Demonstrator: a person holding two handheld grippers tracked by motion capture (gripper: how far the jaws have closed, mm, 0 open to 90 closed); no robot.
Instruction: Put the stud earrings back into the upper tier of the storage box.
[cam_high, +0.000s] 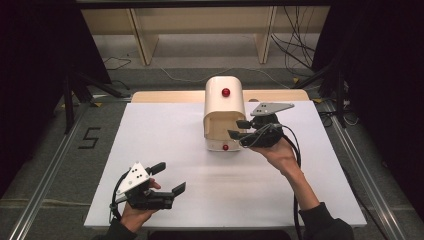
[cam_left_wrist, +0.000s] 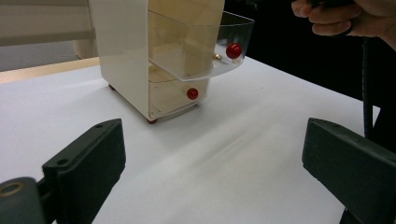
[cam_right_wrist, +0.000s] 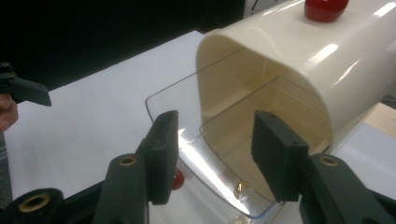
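Standing upper centre of the bench (cam_high: 165, 130), the cream drawer cabinet (cam_high: 225, 97) looks light; its clear drawer (cam_right_wrist: 187, 112) seems brittle, slippery. Right gripper (cam_right_wrist: 212, 154) jaws spread over it; left gripper (cam_high: 165, 180) spread, idle. Grip the red knob (cam_left_wrist: 233, 50).

You see a cream drawer cabinet (cam_high: 224, 112) with a rounded top standing upright near the middle of the table's far edge, a red knob (cam_high: 226, 92) on its top. Its upper clear drawer (cam_left_wrist: 201, 46) is pulled partway out toward you, its front bearing a red knob (cam_left_wrist: 233, 50). The lower drawer (cam_left_wrist: 173, 97) sits closed, its own red knob (cam_left_wrist: 192, 94) facing the near edge.
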